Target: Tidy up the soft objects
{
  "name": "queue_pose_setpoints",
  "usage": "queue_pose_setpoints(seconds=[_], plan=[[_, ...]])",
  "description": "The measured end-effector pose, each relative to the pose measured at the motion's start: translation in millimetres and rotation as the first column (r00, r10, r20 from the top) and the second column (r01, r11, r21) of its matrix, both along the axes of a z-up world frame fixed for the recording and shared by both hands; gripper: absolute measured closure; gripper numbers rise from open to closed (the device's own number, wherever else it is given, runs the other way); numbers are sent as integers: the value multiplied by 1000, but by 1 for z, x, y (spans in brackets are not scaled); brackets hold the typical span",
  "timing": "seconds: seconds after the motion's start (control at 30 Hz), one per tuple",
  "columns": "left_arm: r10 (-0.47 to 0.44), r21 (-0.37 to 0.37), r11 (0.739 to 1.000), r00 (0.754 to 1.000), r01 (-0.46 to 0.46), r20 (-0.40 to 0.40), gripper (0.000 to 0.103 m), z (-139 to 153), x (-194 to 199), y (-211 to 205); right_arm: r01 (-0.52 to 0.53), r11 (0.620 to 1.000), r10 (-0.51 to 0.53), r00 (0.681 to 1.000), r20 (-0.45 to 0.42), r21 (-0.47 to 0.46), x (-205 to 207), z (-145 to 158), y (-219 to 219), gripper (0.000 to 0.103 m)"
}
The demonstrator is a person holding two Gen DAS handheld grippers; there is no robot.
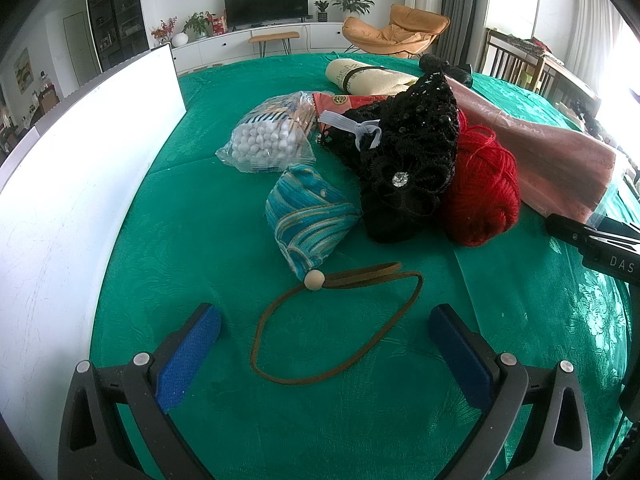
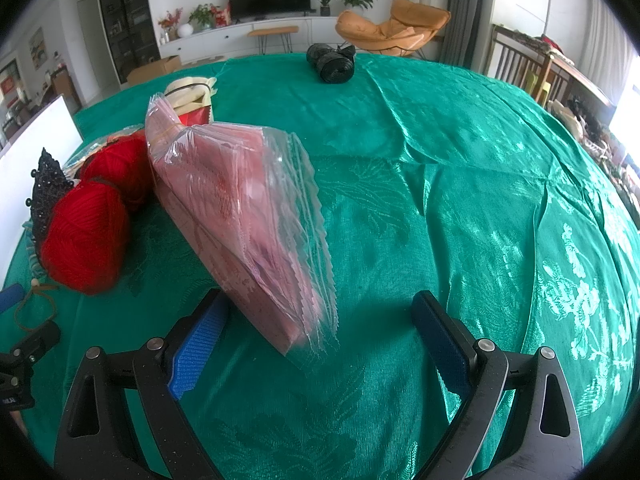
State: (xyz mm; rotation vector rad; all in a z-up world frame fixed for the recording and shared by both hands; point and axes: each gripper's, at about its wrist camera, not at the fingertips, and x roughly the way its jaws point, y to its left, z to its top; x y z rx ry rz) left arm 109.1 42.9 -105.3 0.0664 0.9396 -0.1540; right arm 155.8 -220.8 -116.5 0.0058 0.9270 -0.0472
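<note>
Both tools sit low over the green tablecloth [image 2: 440, 200], jaws wide: left gripper [image 1: 325, 334] straddles a brown cord [image 1: 340, 328] (pouch beyond), right gripper [image 2: 320, 320] flanks the near end of the pink packet stack [image 2: 240, 216]

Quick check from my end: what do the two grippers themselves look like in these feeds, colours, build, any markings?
Both match: the left gripper and right gripper have black angular frames with triangular cut-outs and silver round bolts, each carrying two flat fingers faced with textured blue pads. In the left view, the other gripper's black body at the right edge bears white letters "DAS". No sleeves or cables clearly visible.
</note>
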Motion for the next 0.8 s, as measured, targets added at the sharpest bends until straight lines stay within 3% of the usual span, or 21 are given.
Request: queue_pose_setpoints(seconds=[0.5, 0.67, 0.8], plan=[[-22, 1, 1000, 1000, 22, -15, 0, 1, -4, 0, 1, 1000, -1, 1000, 0, 0, 0, 0, 0, 8], [-139, -99, 986, 987, 131, -77, 0, 13, -24, 8, 1, 1000, -1, 1000, 0, 0, 0, 1, 0, 8], [-127, -106, 987, 991, 124, -28, 0, 41, -6, 13, 1, 1000, -1, 1000, 0, 0, 0, 0, 0, 8]])
